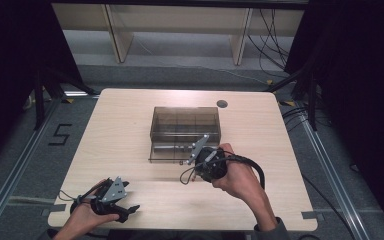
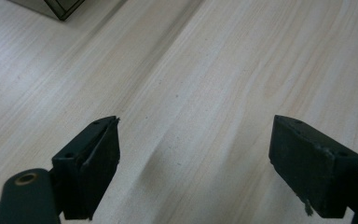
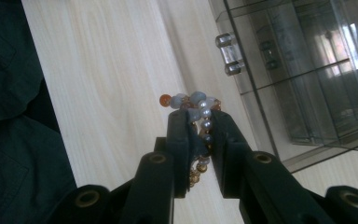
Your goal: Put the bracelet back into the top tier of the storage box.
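In the right gripper view my right gripper (image 3: 200,122) is shut on a beaded bracelet (image 3: 196,103) of pale blue, white, orange and gold beads; the beads bunch above the jaw tips and hang between the jaws. From the high view this gripper (image 1: 194,159) is held above the table, just in front of a smoky clear plastic box (image 1: 185,131) with compartments. The box's wall and clear knob (image 3: 228,55) fill the upper right of the right gripper view. My left gripper (image 2: 193,144) stands open over bare wood, at the table's front left corner (image 1: 130,207).
The light wooden table (image 1: 130,125) has a round dark grommet (image 1: 222,104) at the back right. A corner of the box (image 2: 58,7) peeks in at the top left of the left gripper view. Dark fabric (image 3: 14,140) lies at the left of the right gripper view.
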The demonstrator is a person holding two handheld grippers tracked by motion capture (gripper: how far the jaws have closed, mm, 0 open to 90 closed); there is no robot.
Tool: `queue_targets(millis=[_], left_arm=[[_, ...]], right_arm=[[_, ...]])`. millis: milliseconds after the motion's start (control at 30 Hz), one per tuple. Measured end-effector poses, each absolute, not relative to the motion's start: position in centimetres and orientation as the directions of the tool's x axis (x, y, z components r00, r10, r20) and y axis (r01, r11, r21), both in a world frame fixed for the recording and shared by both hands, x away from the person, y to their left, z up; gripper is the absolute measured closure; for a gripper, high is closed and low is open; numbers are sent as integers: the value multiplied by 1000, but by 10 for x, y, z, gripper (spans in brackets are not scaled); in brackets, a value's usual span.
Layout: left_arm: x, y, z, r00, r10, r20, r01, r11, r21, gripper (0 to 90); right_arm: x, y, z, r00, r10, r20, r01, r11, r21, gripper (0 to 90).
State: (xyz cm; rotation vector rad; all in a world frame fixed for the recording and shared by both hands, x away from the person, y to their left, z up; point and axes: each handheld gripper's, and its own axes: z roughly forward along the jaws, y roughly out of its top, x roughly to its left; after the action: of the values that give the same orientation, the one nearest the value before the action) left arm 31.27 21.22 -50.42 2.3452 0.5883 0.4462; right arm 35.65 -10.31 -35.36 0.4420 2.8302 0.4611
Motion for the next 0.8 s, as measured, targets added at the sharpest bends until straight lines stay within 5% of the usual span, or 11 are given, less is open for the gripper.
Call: queue_targets(millis=[800], left_arm=[[313,212,-504,845,515,141,293,-668,684,162]], right_arm=[[385,-115,-325,-903,373,-211,289,894,343,788]])
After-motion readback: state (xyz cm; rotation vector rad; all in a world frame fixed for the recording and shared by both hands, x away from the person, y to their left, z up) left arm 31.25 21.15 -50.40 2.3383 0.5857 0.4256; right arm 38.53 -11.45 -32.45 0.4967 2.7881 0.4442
